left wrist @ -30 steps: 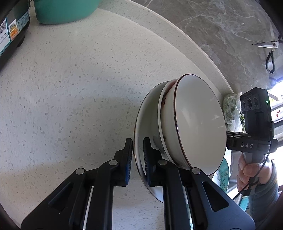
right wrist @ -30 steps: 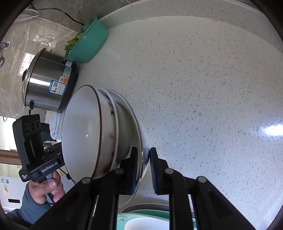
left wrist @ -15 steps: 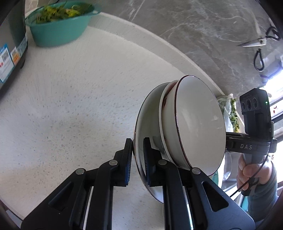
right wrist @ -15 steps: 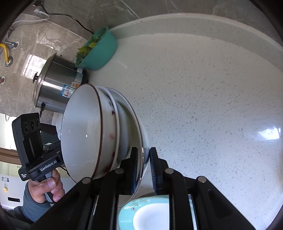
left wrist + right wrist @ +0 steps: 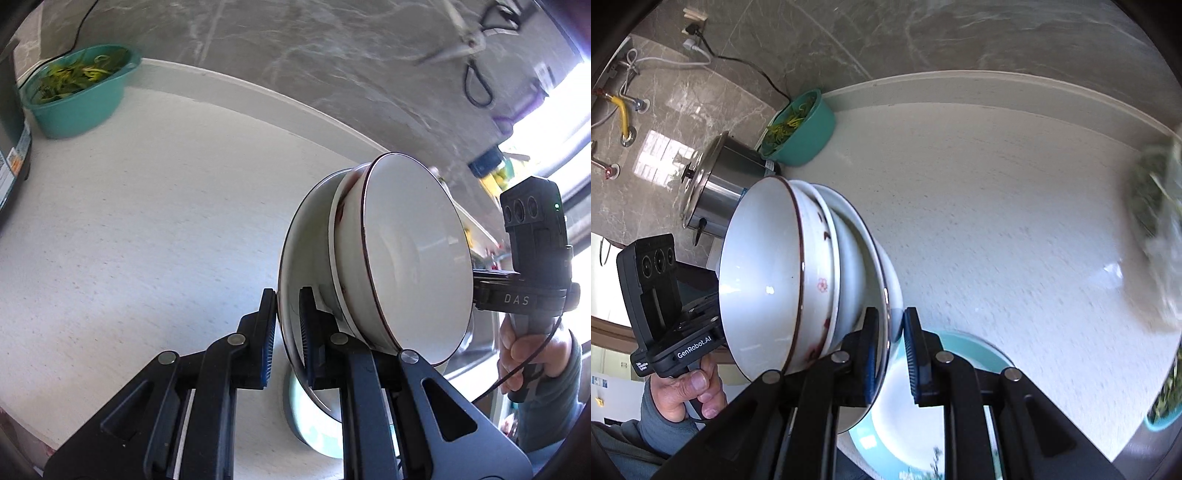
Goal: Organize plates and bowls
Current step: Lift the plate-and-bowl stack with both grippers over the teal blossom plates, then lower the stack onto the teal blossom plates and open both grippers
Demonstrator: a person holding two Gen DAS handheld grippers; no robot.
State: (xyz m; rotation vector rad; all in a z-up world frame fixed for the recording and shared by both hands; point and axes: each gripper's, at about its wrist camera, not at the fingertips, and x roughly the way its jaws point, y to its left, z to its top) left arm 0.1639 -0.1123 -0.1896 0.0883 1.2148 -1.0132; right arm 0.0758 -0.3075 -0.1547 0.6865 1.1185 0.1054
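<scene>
Over at the left a teal basin of greens sits on the pale speckled table, beside a steel pot. Further along, the left hand-held gripper has its jaws closed down tight on the near rim of a wide white plate, and a stack of bowls rides on that plate, all of it clear of the table. On the far side the right hand-held gripper is clamped just as narrowly on the opposite rim, so the load hangs between two thin edge grips. Under it, a teal-rimmed plate lies on the table. The worry I see is the rim slipping: glazed ware is slick, and if one hand rises faster or drifts apart from the other, the plate could tilt and the top brown-rimmed bowl slide off. Setting down hard on the lower plate could chip either one. To the right, a bag of greens lies blurred on the table.
</scene>
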